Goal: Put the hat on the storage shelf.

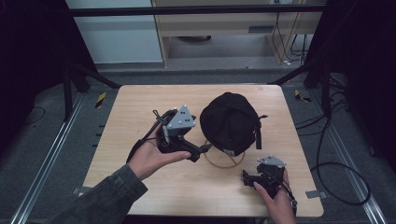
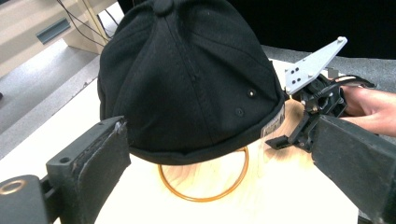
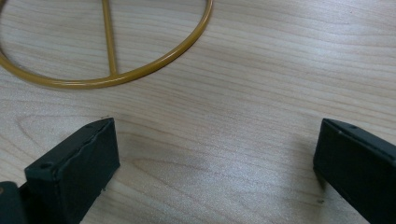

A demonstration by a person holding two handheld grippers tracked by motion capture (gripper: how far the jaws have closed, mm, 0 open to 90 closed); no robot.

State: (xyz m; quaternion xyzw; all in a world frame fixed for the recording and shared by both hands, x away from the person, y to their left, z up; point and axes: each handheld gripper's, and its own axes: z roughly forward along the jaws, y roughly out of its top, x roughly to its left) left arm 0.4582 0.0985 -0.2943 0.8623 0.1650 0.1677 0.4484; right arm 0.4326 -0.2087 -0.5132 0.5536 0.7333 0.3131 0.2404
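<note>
Cap sits crown-up over ring stand, strap rightward.

Both jaws spread wide — left hand-held gripper raised, right hand-held gripper seemingly lower, near the person.

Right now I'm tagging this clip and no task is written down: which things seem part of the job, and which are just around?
Likely in the job:
- black cap, sitting on a stand
- yellow ring base of that stand
- left gripper, open at the cap's rim
- right gripper, open, low over the table

Just around:
- cables on the floor
- wooden cabinet behind
</note>
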